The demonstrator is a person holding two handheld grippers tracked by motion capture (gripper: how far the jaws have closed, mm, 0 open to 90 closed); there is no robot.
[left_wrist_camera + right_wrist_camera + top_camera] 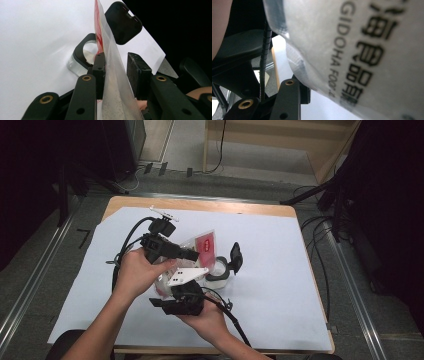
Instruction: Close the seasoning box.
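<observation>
a white sheet covers most of the wooden table. above its middle, both hands hold a clear plastic pouch with a red label, raised off the sheet and standing on edge over a clear jar. the left gripper points across toward the pouch; in the left gripper view the pouch runs up between its two black jaws, lying against the left-hand one with a gap to the other, so i cannot tell whether the jaws truly clamp it. the right gripper sits below, close to the person, its grey plate uppermost; in the right gripper view the pouch shows black print very near the lens, and whether its jaws pinch it i cannot tell. the jar stands on the sheet just beyond the pouch, black collar open, hinged black lid flipped up.
</observation>
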